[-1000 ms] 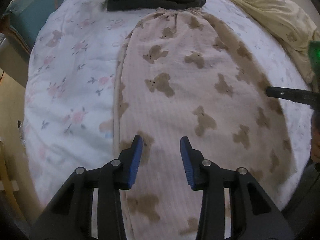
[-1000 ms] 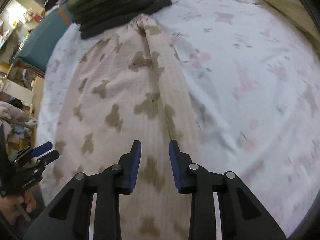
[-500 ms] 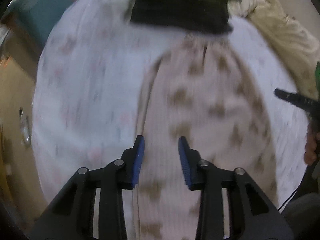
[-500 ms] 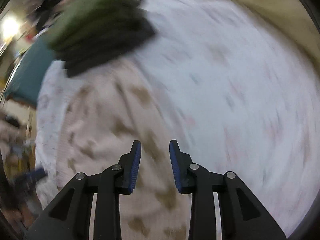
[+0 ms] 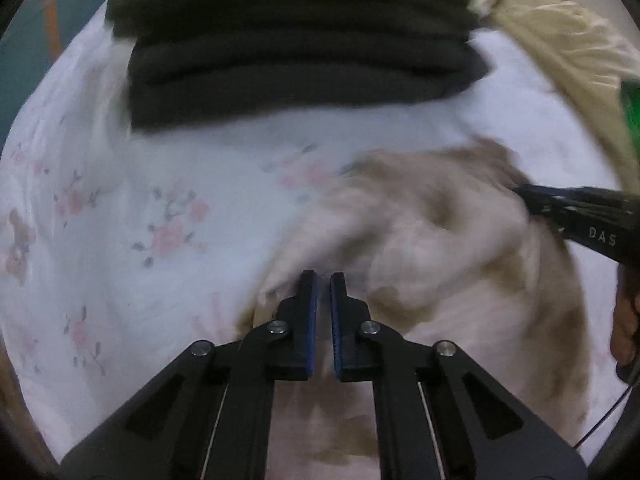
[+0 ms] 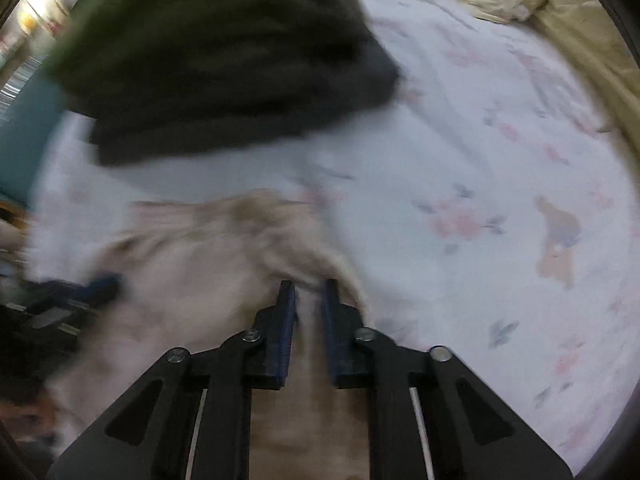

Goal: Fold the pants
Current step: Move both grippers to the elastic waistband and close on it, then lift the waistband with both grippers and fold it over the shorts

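Observation:
The beige pants with brown bear prints (image 5: 440, 248) lie on the white floral bedsheet (image 5: 120, 220), bunched and blurred. My left gripper (image 5: 323, 280) is shut on the pants' left edge. My right gripper (image 6: 308, 290) is shut on the pants (image 6: 200, 264) at their right edge, with cloth between the pads. The right gripper also shows at the right of the left wrist view (image 5: 580, 212), and the left gripper shows at the left of the right wrist view (image 6: 80, 288).
A stack of folded dark and green clothes (image 5: 296, 48) sits just beyond the pants, also in the right wrist view (image 6: 224, 60). A crumpled cream blanket (image 5: 568, 56) lies at the far right. The sheet (image 6: 500, 200) extends rightwards. A teal object (image 5: 24, 52) stands off the bed's left.
Both grippers moved forward toward the pants' far end and closed on the cloth. The pants, flat a second ago, are now bunched and pulled, with bare sheet between them and the dark stack.

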{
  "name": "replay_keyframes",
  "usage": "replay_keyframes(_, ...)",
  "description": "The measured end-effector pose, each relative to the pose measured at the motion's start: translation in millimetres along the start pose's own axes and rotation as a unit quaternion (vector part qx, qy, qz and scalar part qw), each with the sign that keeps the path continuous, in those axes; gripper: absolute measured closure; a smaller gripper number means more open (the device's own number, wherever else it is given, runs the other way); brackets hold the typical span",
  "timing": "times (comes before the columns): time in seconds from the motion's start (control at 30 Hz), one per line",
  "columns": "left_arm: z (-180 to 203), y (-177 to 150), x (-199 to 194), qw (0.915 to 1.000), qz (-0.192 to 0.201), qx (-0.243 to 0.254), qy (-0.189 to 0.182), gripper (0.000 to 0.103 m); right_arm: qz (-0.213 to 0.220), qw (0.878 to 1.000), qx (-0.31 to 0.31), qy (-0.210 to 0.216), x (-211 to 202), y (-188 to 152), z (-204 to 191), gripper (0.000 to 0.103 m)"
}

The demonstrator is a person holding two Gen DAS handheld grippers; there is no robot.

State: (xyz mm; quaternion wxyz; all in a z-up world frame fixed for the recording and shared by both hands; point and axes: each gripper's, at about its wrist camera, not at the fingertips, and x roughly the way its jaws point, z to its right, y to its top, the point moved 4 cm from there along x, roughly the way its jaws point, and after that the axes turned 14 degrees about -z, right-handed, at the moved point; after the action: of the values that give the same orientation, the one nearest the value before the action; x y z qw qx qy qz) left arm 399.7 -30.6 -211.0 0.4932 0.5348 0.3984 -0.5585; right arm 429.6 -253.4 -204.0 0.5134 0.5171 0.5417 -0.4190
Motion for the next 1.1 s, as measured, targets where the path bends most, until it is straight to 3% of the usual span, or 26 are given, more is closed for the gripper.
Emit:
replay_keyframes(0.03, -3, 0, 1, 0.9999, 0.002, -0.002, -0.011, 0.099, 0.002, 0.999, -0.001, -0.032, 7, 1, 7, 0.099)
replay_keyframes(0.17, -10, -4, -7, 0.9998, 0.003, 0.003, -0.017, 0.100, 0.019, 1.000, 0.002, -0.009, -4, -1, 14, 0.098)
replay_keyframes(0.23, -13, -6, -22, 0.9984, 0.003, 0.000, -0.056, 0.100, 0.029, 0.999, -0.006, 0.034, -20, -4, 16, 0.094)
replay_keyframes(0.3, -11, -6, -38, 0.9971, 0.017, 0.024, -0.070, 0.096, 0.031, 0.995, -0.020, 0.090, -33, -3, 17, 0.088)
replay_keyframes(0.33, -9, -3, -46, 0.9967, 0.030, 0.034, -0.067, 0.092, 0.032, 0.993, -0.026, 0.107, -39, -1, 18, 0.084)
replay_keyframes(0.4, -4, 5, -56, 0.9953, 0.048, 0.050, -0.068, 0.058, 0.041, 0.993, -0.036, 0.106, -46, 6, 21, 0.079)
replay_keyframes(0.47, 3, 19, -53, 0.9953, 0.051, 0.064, -0.053, 0.048, 0.039, 0.994, -0.036, 0.097, -42, 16, 23, 0.078)
replay_keyframes(0.57, 14, 41, -30, 0.9955, 0.025, 0.084, -0.035, 0.050, 0.006, 0.992, -0.018, 0.125, -24, 32, 20, 0.070)
replay_keyframes(0.63, 16, 46, -17, 0.9947, 0.003, 0.090, -0.050, 0.050, 0.003, 0.992, -0.017, 0.124, -17, 34, 19, 0.056)
replay_keyframes(0.73, 16, 59, -5, 0.9935, -0.005, 0.100, -0.053, 0.055, -0.002, 0.992, -0.016, 0.128, -7, 41, 20, 0.056)
replay_keyframes(0.83, 18, 63, 6, 0.9905, -0.030, 0.116, -0.067, 0.070, -0.007, 0.989, -0.010, 0.150, -5, 43, 22, 0.055)
replay_keyframes(0.9, 19, 64, 5, 0.9886, -0.028, 0.129, -0.072, 0.075, 0.001, 0.986, -0.017, 0.167, -13, 45, 23, 0.047)
replay_keyframes(0.97, 21, 61, 3, 0.9871, -0.027, 0.138, -0.075, 0.075, 0.017, 0.985, -0.033, 0.168, -23, 47, 24, 0.040)
replay_keyframes(1.1, 24, 58, 2, 0.9859, -0.025, 0.147, -0.076, 0.076, -0.006, 0.984, -0.068, 0.167, -18, 48, 13, 0.039)
